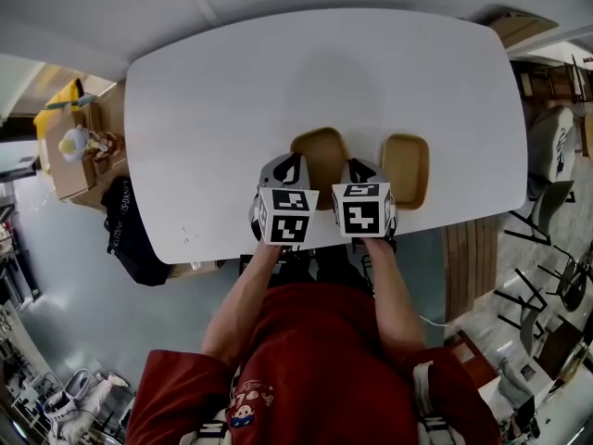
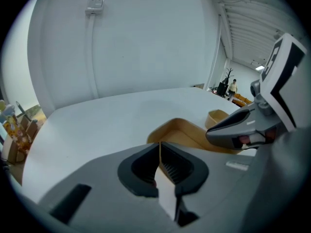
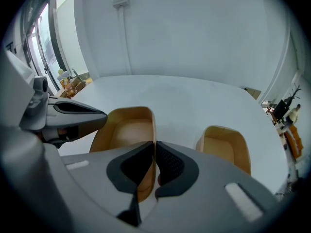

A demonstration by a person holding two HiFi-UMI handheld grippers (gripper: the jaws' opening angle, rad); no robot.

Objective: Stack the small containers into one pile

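Pinching opposite walls of one shallow tan paper-pulp container, both tongs are nearly closed. The left gripper clamps its left rim and the right gripper its right rim. The second tan pulp container sits apart to its right on the white oval table. These thin walls could buckle or slip free if the two grips lift unevenly or pull apart, tipping the container before it nests.
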